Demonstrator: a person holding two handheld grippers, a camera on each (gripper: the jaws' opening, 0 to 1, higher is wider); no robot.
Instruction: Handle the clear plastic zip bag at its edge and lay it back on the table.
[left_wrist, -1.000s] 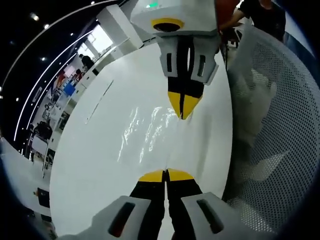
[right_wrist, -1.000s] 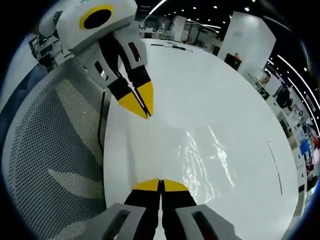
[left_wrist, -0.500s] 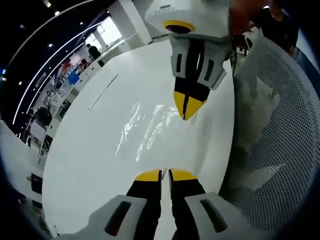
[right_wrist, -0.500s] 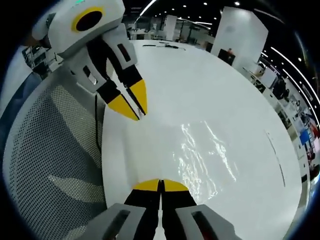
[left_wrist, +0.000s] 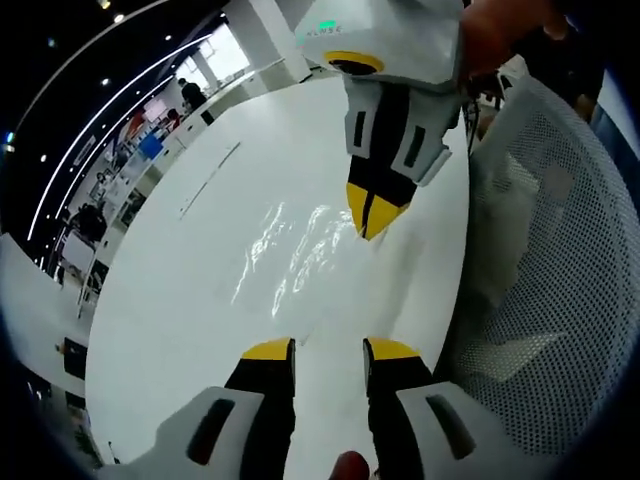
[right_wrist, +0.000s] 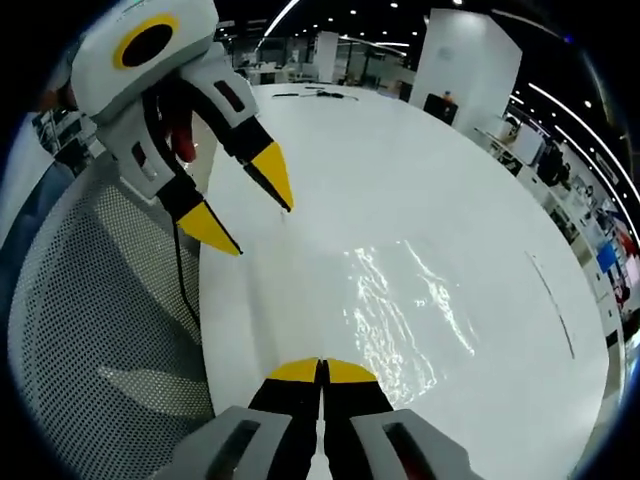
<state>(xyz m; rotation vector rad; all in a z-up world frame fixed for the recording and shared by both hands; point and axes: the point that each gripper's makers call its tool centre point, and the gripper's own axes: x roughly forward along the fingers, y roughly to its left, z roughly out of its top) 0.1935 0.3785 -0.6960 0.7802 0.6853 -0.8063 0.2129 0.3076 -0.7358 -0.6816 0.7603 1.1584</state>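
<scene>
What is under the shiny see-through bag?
The clear zip bag lies flat on the white table. The white tabletop shows right through it, with nothing else visible underneath. The right gripper covers the bag's near edge, hiding that spot.

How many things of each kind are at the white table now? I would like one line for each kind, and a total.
Grippers: 2, the left gripper with jaws apart, the right gripper with jaws closed on the bag's edge.
Clear plastic zip bag: 1.
White table: 1.
Mesh chair: 1.
Total: 5.
</scene>
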